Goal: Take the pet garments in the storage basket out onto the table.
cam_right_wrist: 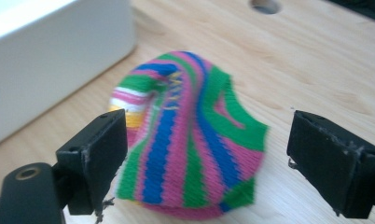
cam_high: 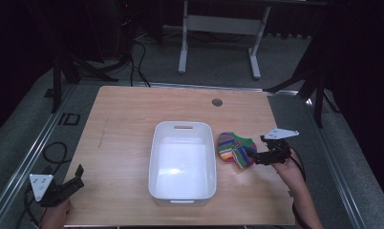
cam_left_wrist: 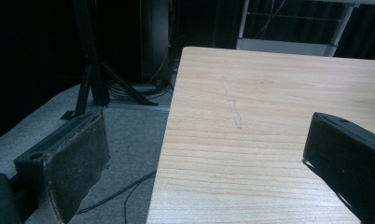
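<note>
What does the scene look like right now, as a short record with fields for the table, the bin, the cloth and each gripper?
table: light wood table, round hole near its far edge
bin: white bin, mid-table, nothing seen inside
cloth: striped knit cloth, bunched on the table just right of the bin
right gripper: right gripper, open, jaws either side of the cloth, not closed on it
left gripper: left gripper, open, holding nothing, at the table's near left corner

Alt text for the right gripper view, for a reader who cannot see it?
The right gripper has its black jaws open either side of a striped knitted cloth lying on the wooden table. A white bin stands at upper left.
</note>
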Demonstrator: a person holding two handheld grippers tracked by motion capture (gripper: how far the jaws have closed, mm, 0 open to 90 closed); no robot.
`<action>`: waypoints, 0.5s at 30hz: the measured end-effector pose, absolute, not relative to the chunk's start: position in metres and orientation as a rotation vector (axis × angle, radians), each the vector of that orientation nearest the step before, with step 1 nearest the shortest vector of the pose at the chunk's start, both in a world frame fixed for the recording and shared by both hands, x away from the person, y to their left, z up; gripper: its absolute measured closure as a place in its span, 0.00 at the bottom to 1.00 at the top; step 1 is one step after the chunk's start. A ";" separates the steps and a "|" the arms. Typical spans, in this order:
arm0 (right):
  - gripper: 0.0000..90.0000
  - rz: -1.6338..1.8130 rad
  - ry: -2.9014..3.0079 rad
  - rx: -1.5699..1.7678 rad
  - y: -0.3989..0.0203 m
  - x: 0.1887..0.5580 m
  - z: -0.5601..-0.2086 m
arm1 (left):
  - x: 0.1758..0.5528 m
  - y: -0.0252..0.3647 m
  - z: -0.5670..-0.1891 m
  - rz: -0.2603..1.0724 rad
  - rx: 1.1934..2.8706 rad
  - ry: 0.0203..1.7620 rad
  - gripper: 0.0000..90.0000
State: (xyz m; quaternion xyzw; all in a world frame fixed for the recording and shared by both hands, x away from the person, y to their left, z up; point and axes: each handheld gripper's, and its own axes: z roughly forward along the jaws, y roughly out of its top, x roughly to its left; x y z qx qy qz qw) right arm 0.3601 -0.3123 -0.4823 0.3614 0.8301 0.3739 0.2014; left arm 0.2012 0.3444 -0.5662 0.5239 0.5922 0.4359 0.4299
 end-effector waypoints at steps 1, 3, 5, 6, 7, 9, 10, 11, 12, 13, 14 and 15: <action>0.13 1.049 2.285 1.024 -0.316 0.358 -0.484 | 0.201 0.345 -0.566 1.087 1.307 1.477 0.01; 0.13 1.044 2.252 1.032 -0.320 0.356 -0.487 | 0.201 0.345 -0.566 1.086 1.305 1.476 0.01; 0.13 1.057 2.190 1.062 -0.331 0.352 -0.492 | 0.201 0.345 -0.566 1.087 1.305 1.476 0.01; 0.14 1.070 2.163 1.078 -0.336 0.351 -0.494 | 0.201 0.345 -0.566 1.087 1.306 1.476 0.01; 0.14 1.073 2.144 1.094 -0.340 0.349 -0.497 | 0.201 0.344 -0.566 1.088 1.306 1.478 0.01; 0.14 1.069 2.101 1.124 -0.348 0.345 -0.501 | 0.201 0.344 -0.566 1.089 1.306 1.478 0.01; 0.14 1.085 2.086 1.149 -0.353 0.343 -0.505 | 0.201 0.344 -0.566 1.087 1.306 1.479 0.01; 0.14 1.087 2.079 1.161 -0.357 0.341 -0.508 | 0.201 0.344 -0.566 1.087 1.306 1.479 0.01; 0.14 1.081 2.071 1.177 -0.359 0.339 -0.511 | 0.201 0.344 -0.566 1.088 1.306 1.480 0.01; 0.14 1.077 2.064 1.188 -0.362 0.338 -0.514 | 0.201 0.344 -0.566 1.088 1.305 1.480 0.01; 0.14 1.068 2.050 1.204 -0.365 0.336 -0.517 | 0.201 0.344 -0.566 1.088 1.306 1.480 0.01; 0.14 1.055 2.033 1.221 -0.367 0.334 -0.520 | 0.201 0.344 -0.566 1.089 1.305 1.479 0.01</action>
